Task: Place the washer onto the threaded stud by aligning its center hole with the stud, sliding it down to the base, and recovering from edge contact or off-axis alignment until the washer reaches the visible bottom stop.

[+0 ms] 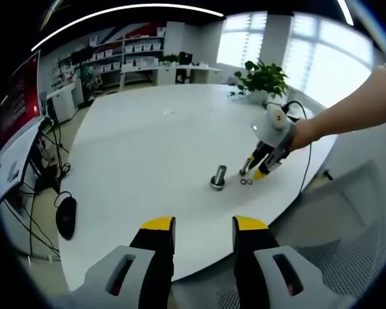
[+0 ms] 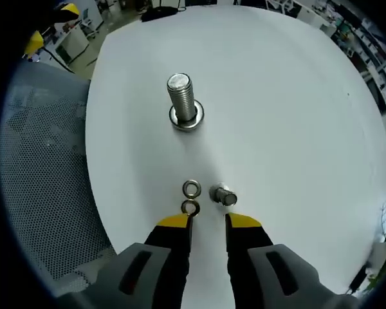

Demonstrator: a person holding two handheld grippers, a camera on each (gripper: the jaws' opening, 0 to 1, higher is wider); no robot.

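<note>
White table (image 2: pixel 296 96), upright stud (image 2: pixel 182 96), two washers (image 2: pixel 191 188)

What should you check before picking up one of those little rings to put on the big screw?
1. Threaded stud standing upright on the table: ok.
2. Washers lying flat and free on the table: ok, two lie just ahead of the right gripper.
3. Right gripper open: ok, jaws apart.
4. Washer centred between the jaws: not ok, the near one sits at the left jaw tip.
5. Small nut clear of the grasp: cannot tell, it lies close.
6. Left gripper out of the way: ok.
</note>
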